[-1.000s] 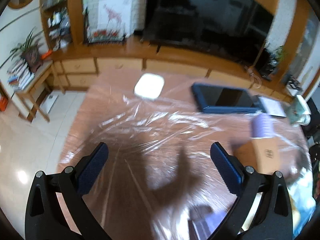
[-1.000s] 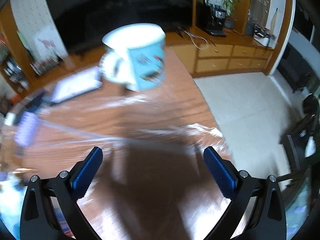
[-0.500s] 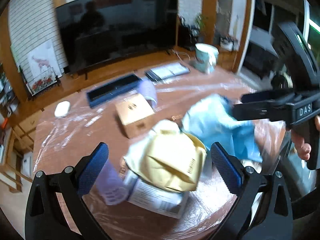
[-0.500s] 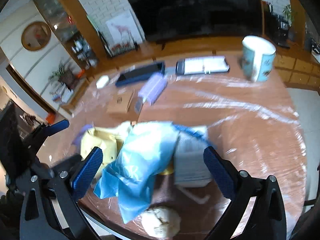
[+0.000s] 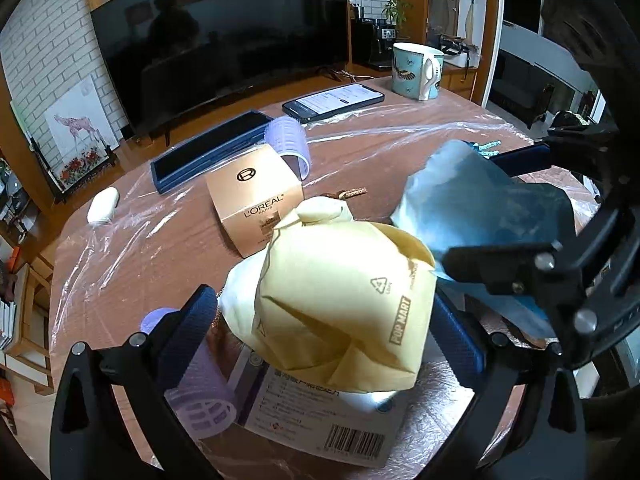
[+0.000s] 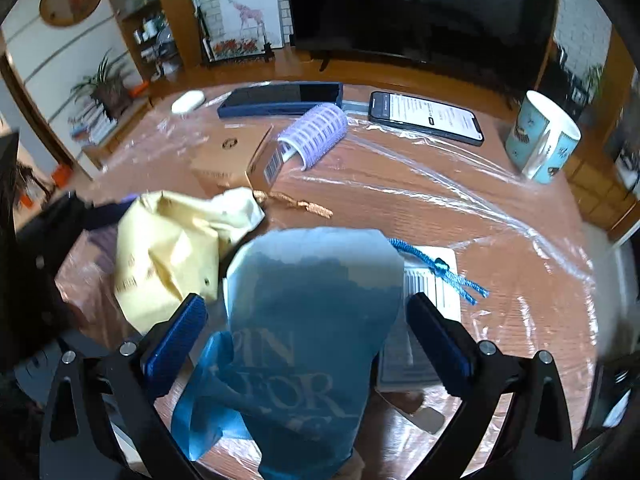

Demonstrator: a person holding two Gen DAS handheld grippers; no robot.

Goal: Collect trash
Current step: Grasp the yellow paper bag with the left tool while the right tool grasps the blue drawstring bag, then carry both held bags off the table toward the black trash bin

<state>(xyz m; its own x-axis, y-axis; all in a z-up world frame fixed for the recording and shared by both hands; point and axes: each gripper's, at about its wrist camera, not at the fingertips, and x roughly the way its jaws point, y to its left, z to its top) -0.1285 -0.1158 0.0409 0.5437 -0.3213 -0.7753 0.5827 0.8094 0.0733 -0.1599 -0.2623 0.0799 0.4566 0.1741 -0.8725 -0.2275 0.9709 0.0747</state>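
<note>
Left wrist view: low over the near edge of the round wooden table (image 5: 132, 264) under clear plastic film, facing 12 o'clock toward the black television (image 5: 224, 40). Crumpled yellow paper bag (image 5: 344, 296) fills the close foreground; translucent blue plastic bag (image 5: 472, 208) at 2 o'clock.

Right wrist view: also low over the table (image 6: 500, 208), facing the television (image 6: 420, 4) from a position further right. The blue bag (image 6: 312, 320) is very near at 6 o'clock; the yellow bag (image 6: 168, 256) at 9 o'clock.

Shared: both bags, gold cardboard box (image 5: 256, 200) (image 6: 228, 156), lit black smartphone (image 5: 334, 101) (image 6: 426, 117), turquoise ceramic mug (image 5: 416, 70) (image 6: 540, 138).
</note>
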